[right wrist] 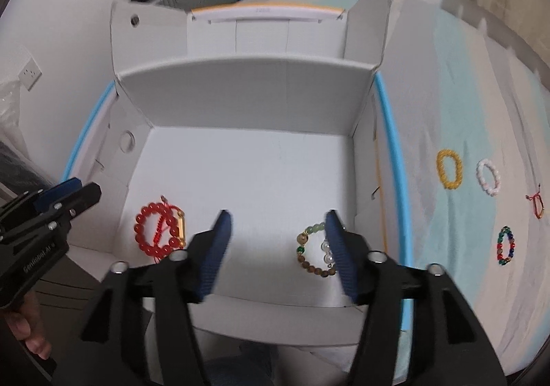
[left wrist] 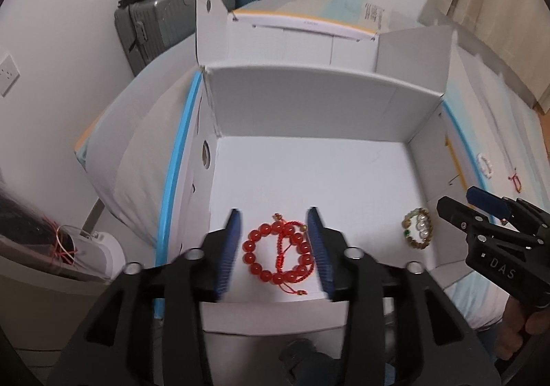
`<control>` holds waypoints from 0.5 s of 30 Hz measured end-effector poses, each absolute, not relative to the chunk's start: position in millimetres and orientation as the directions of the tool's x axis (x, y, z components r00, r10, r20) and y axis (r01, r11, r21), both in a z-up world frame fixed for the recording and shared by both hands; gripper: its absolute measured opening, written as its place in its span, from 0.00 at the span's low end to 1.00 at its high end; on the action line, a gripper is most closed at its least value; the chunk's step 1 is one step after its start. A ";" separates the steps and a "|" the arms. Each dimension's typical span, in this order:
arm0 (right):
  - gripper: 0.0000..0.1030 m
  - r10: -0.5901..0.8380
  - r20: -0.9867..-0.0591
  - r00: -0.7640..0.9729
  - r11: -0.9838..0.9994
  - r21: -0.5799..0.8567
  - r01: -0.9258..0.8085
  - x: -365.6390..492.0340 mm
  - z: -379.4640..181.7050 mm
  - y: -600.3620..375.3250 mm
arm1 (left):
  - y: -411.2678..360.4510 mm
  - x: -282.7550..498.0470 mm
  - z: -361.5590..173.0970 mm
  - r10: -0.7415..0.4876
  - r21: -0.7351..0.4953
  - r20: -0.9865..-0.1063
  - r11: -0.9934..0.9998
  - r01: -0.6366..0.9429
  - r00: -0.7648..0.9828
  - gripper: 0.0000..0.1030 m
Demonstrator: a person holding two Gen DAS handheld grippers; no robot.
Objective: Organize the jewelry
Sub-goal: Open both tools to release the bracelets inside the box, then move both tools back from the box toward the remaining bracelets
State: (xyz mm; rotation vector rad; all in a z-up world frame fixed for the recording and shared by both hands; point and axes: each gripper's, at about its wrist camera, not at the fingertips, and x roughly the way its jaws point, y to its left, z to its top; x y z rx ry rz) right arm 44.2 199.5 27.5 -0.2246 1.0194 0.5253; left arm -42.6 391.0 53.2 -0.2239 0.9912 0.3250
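Bracelets are what's being sorted here, and two are already down on the floor of the white cardboard box (left wrist: 309, 104).

Left wrist view: the red bead bracelet (left wrist: 278, 255) with its knotted red cord is seen lying flat between the blue pads of the left gripper (left wrist: 276, 253), which are spread apart and not touching it, so nothing is held. It would probably handle light and floppy, with slick round beads that roll, so it's best pinched across one side of the loop or at the cord knot. The right gripper (left wrist: 481, 207) is seen at the right, near the mixed bracelet (left wrist: 417, 229).

Right wrist view: the right gripper's fingers are spread wide too, and the mixed bracelet (brown, green and pearl-like beads) lies partly behind the right-hand pad; contact can't be made out. Four more are left outside on the pale cloth (right wrist: 429, 93): yellow bracelet (right wrist: 448, 168), white bracelet (right wrist: 488, 177), small red cord (right wrist: 536, 205) and multicolour bracelet (right wrist: 505, 246)
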 end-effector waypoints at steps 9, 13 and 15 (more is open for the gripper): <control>0.76 0.318 -0.819 0.477 0.872 0.055 -0.486 37.4 60.4 164.3 | 354.5 -43.8 87.8 0.157 -0.048 -0.805 0.944 -0.327 0.572 0.68; 0.77 0.306 -0.809 0.501 0.887 0.051 -0.459 37.7 73.4 138.0 | 331.7 -40.0 98.2 0.146 -0.049 -0.791 0.953 -0.298 0.595 0.74; 0.78 0.299 -0.804 0.513 0.894 0.049 -0.445 37.2 77.8 125.3 | 320.5 -37.9 101.9 0.142 -0.048 -0.787 0.956 -0.290 0.601 0.81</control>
